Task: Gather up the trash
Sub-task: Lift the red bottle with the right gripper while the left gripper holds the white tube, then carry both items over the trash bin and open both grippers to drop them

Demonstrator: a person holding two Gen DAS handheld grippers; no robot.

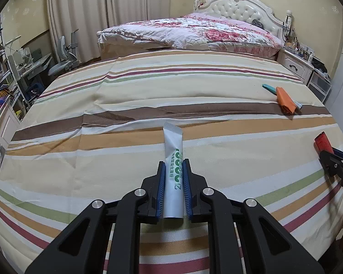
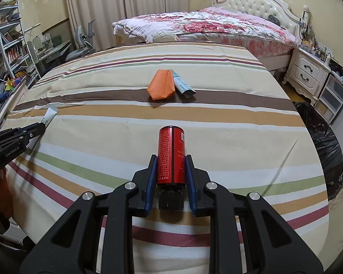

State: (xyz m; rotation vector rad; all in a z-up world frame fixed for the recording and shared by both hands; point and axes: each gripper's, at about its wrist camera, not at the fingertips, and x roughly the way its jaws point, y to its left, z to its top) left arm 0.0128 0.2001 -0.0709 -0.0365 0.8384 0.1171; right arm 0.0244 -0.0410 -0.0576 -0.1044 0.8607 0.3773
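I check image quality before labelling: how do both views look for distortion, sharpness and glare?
Left wrist view: strong fisheye bending, dark corners; the sachet in the left gripper is sharp, its print readable. Right wrist view: the same curving of the bed stripes; the can in the right gripper is sharp, with a soft highlight along it; no motion blur.

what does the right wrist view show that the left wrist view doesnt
Only the right wrist view shows the black trash bag beside the table, and the full red can clamped in the right gripper.

Only the left wrist view shows the full white sachet clamped in the left gripper; the right view catches just its tip.

Both show the striped tablecloth, the orange packet with the white-and-teal wrapper beside it, and the floral bed behind.
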